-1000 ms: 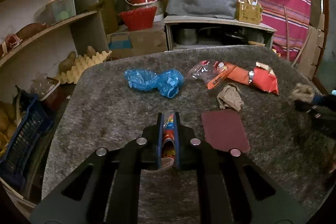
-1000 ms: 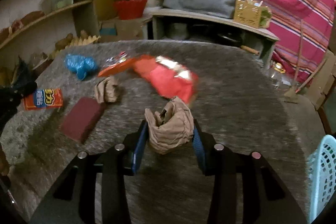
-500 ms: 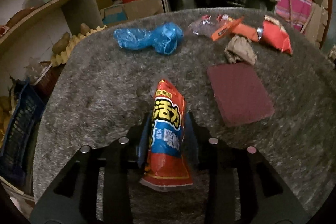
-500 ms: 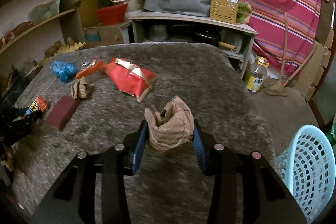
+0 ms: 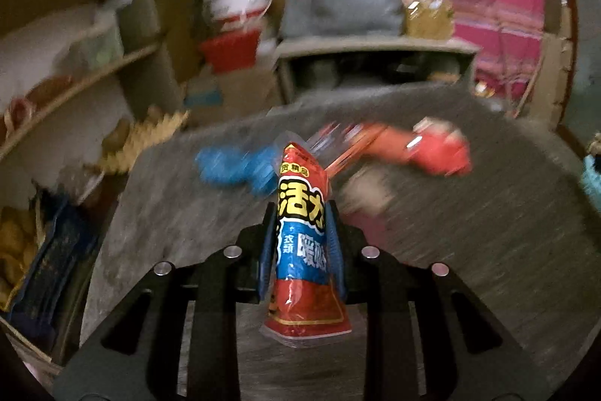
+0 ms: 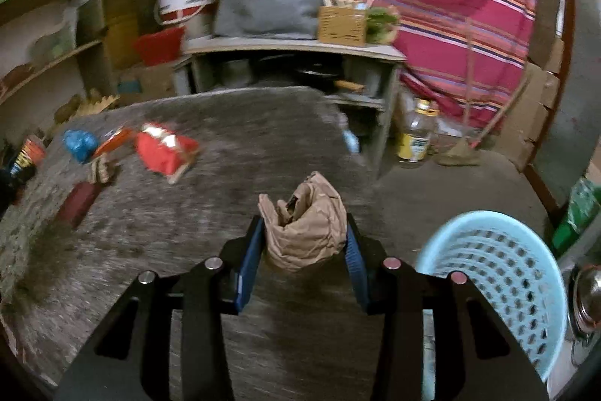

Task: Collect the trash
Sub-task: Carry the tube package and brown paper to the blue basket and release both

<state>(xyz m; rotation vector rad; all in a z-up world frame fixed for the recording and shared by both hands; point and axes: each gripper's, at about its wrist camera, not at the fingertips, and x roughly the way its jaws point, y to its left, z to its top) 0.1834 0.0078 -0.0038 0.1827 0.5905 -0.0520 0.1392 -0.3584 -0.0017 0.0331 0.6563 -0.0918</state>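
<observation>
My left gripper (image 5: 300, 209) holds a red, blue and yellow snack wrapper (image 5: 302, 243) upright above the grey carpeted table (image 5: 488, 232); its jaws are closing with the wrapper between the pads. My right gripper (image 6: 304, 224) is shut on a crumpled brown paper ball (image 6: 304, 232) over the table's right end. A light blue perforated basket (image 6: 496, 273) stands low on the right, just past that gripper. On the table lie blue plastic bags (image 5: 233, 168), a red snack bag (image 5: 435, 153), a small brown paper wad (image 5: 364, 194) and a maroon pad (image 6: 80, 198).
Curved shelves with clutter (image 5: 75, 81) stand on the left, and a dark blue crate (image 5: 49, 273) sits below them. A low cabinet (image 6: 293, 62) with a grey cushion stands behind the table. A bottle (image 6: 415, 138) and a broom (image 6: 488, 130) are on the floor at right.
The left gripper loosened on the wrapper, regripped it and lifted it off the table. The right gripper carried the paper ball rightward, bringing the blue basket close beside it.
</observation>
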